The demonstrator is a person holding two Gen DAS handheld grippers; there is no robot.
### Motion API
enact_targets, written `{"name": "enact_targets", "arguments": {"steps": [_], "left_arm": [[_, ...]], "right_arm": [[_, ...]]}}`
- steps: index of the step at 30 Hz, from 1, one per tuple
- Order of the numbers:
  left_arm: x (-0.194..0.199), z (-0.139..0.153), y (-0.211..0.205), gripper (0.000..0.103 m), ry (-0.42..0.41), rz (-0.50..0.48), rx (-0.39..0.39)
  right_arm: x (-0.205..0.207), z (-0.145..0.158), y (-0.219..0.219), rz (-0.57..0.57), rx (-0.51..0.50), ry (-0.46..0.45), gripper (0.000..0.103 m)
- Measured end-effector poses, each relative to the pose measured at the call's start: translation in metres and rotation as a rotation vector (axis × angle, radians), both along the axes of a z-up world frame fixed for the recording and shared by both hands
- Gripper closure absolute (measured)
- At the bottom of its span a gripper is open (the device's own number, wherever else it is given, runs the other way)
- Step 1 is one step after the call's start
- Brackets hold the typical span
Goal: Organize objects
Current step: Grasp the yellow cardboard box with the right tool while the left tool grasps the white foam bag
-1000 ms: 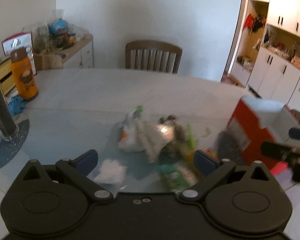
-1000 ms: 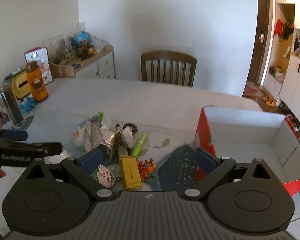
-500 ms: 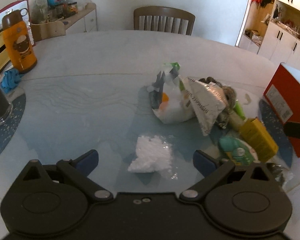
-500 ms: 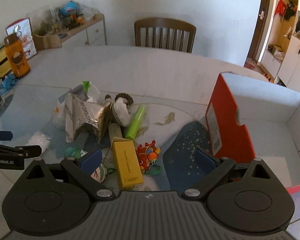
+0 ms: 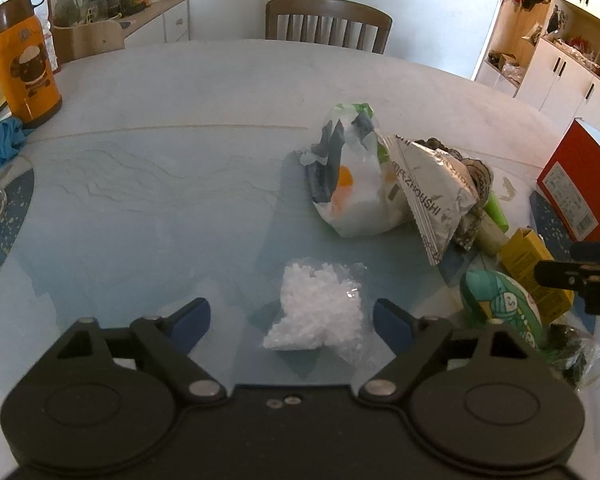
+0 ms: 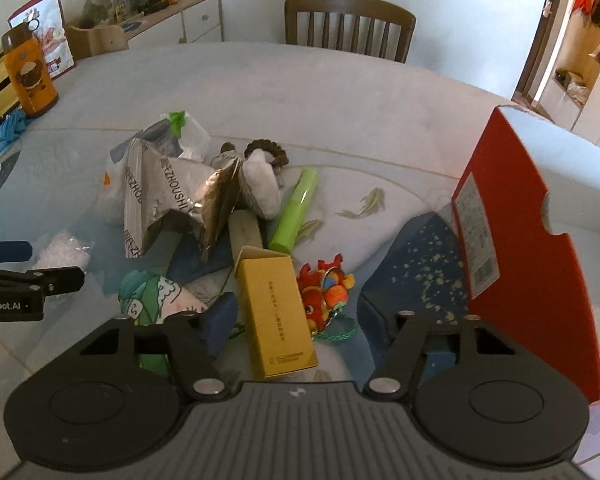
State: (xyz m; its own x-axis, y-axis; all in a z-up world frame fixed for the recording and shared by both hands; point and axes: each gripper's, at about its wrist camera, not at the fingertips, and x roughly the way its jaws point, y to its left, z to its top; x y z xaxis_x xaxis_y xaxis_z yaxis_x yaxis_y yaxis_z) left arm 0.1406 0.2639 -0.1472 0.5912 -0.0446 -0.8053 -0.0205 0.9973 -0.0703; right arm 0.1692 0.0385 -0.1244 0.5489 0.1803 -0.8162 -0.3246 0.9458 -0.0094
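Pile of objects: a heap of small things lies on the glass-topped table (image 5: pixel 172 184), between the 2 grippers and the red box (image 6: pixel 532 264).
Left gripper (image 5: pixel 290 318): jaws spread wide, holding nothing; low over the table.
Between left fingers: a clear bag of white crumbs (image 5: pixel 320 312) lies flat on the glass, touching neither fingertip as far as can be seen.
Beyond left gripper: a white plastic bag (image 5: pixel 356 196) with orange spots, a silver foil pouch (image 5: pixel 432 196) leaning on it.
Right gripper (image 6: pixel 298 322): jaws spread wide, clamped on nothing.
Between right fingers: a yellow carton (image 6: pixel 276 312) lying flat, with a red toy crab (image 6: pixel 326 290) just beside it on the right.
Left of carton: green-and-white packet (image 6: pixel 152 292), partly behind the left fingertip.
Farther out: green tube (image 6: pixel 296 210), beige cylinder (image 6: pixel 244 230), white stuffed toy (image 6: pixel 260 188).
Red box: open, white inside, standing at the right of the pile.
Table edge, far left: orange flask (image 5: pixel 24 64), upright.
Far side: wooden chair (image 6: pixel 350 28).
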Motion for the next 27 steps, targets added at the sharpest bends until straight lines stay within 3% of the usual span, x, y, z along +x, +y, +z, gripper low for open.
{"name": "enact_targets", "arguments": {"steps": [7, 11, 13, 18, 27], "left_arm": [[0.000, 0.000, -0.001, 0.031, -0.012, -0.008, -0.007], [0.001, 0.000, -0.002, 0.048, -0.010, -0.015, -0.016], [0.000, 0.001, -0.002, 0.048, -0.016, -0.017, -0.016], [0.001, 0.002, -0.001, 0.062, -0.018, -0.019, -0.020], [-0.001, 0.014, -0.006, 0.067, -0.040, -0.033, -0.012]], "right_arm": [[0.001, -0.001, 0.005, 0.013, 0.002, 0.010, 0.059], [0.000, -0.001, 0.009, 0.024, -0.004, 0.006, 0.069], [-0.001, 0.000, 0.010, 0.028, -0.007, 0.004, 0.070], [-0.003, 0.000, 0.012, 0.037, -0.019, -0.006, 0.072], [-0.010, 0.012, 0.009, 0.011, -0.003, -0.030, 0.073]]}}
